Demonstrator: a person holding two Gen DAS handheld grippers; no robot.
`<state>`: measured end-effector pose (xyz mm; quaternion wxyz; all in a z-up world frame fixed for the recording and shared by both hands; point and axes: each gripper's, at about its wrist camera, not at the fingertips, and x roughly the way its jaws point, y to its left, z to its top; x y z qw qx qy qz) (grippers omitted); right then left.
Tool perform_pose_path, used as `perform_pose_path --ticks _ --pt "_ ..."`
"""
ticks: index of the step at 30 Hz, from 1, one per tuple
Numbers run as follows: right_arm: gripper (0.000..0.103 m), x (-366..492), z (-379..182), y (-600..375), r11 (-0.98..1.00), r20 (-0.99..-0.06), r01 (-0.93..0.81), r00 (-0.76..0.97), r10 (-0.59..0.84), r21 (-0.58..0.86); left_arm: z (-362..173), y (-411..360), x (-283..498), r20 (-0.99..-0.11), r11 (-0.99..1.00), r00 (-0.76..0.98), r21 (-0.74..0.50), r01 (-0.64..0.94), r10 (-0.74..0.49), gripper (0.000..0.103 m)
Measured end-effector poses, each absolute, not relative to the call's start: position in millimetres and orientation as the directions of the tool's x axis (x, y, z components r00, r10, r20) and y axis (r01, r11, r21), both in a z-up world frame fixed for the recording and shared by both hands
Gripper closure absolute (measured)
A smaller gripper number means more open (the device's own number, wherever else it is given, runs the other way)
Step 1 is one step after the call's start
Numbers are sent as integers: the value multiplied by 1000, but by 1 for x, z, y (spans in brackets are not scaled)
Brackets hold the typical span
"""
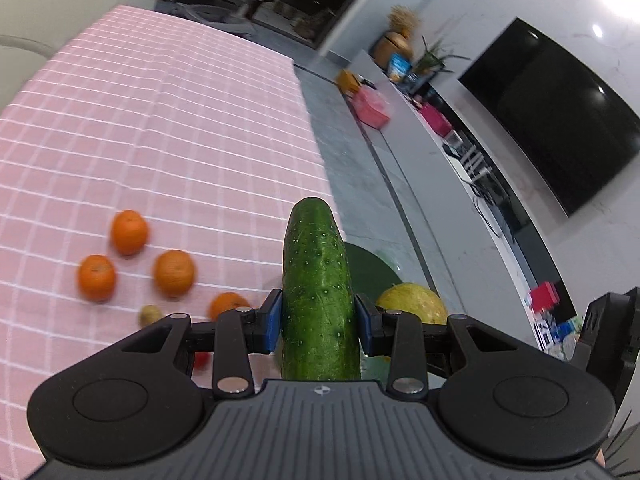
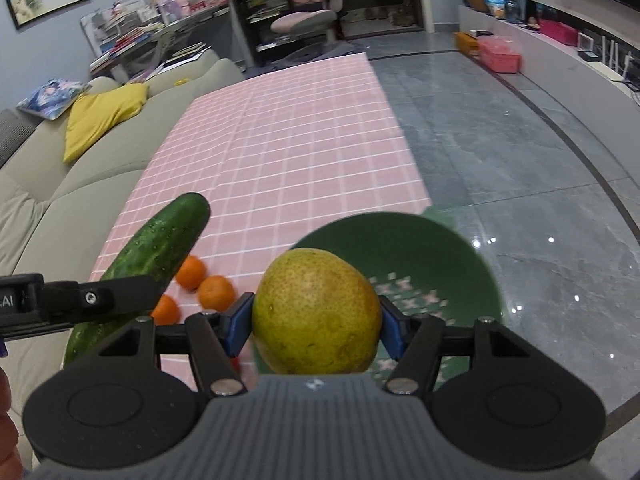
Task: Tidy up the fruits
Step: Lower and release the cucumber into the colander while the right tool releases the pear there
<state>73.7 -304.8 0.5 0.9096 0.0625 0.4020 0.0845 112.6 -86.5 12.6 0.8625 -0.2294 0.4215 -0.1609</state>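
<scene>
The left hand-held gripper (image 1: 318, 322) is pinching a cucumber (image 1: 318, 292) across its thick middle between the blue pads (image 1: 272, 320), and the fruit runs forward along the fingers, so its far tip pokes out well ahead of the tool. That mid-length hold likely keeps the long body balanced while it is carried. The right hand-held gripper (image 2: 316, 322) is clamped on a yellow-green pear (image 2: 316, 312) at its widest girth, which fills the gap between the pads. Both loads hang above the pink checked surface (image 2: 288, 152). Just beyond and below the pear sits a green bowl (image 2: 432, 248) at the cloth's near right edge, probably where the produce is meant to go. Several oranges (image 1: 174, 272) lie loose on the cloth to the left, untouched, well apart from the bowl.
</scene>
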Motion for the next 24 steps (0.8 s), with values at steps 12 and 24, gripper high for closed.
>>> perform_pose_path --ticks 12,24 --pt "42 113 -33 -352 989 -799 -60 584 142 132 -17 -172 132 -723 907 548 -351 233 -420 61" --pt "42 141 -61 -367 990 -843 -76 520 139 116 -41 -195 141 -781 928 515 -224 297 -353 61"
